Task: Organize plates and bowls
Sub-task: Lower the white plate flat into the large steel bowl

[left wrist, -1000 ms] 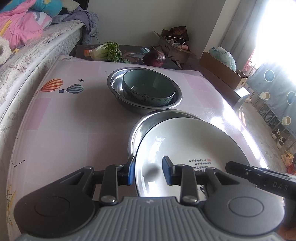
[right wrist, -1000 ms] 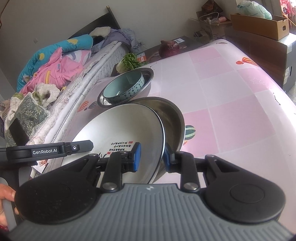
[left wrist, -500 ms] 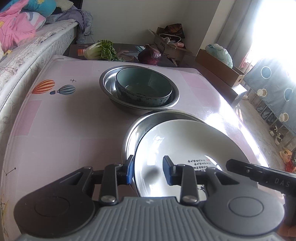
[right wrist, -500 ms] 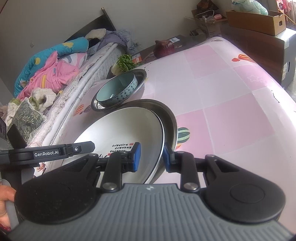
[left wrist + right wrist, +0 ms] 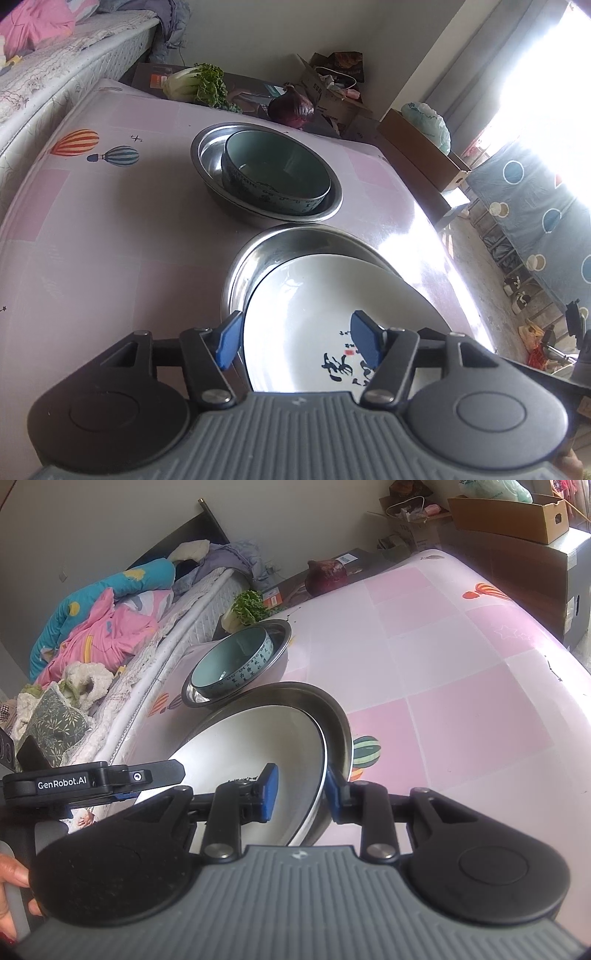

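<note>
White plate (image 5: 314, 306) lies tilted in the near steel basin (image 5: 295, 243) on the desk, so while the left gripper (image 5: 297, 345) jaws are opening off its rim, the right gripper (image 5: 301, 794) should keep its jaws clamped on the plate's rim until it settles

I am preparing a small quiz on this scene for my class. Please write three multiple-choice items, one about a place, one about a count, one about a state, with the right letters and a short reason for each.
1. Where is the teal bowl?
A. inside the far steel basin
B. on the bed
C. inside the white plate

2. How many steel basins stand on the table?
A. one
B. two
C. four

3. In what state is the white plate?
A. upside down on the floor
B. broken in pieces
C. lying in the near steel basin, its rim between the pads of the right gripper

Answers:
1 A: the basin's rim surrounds the bowl.
2 B: one holds the bowl, one holds the plate.
3 C: the right wrist view shows both pads at the plate's rim, while the left gripper is opening and its pads no longer press the plate.
</note>
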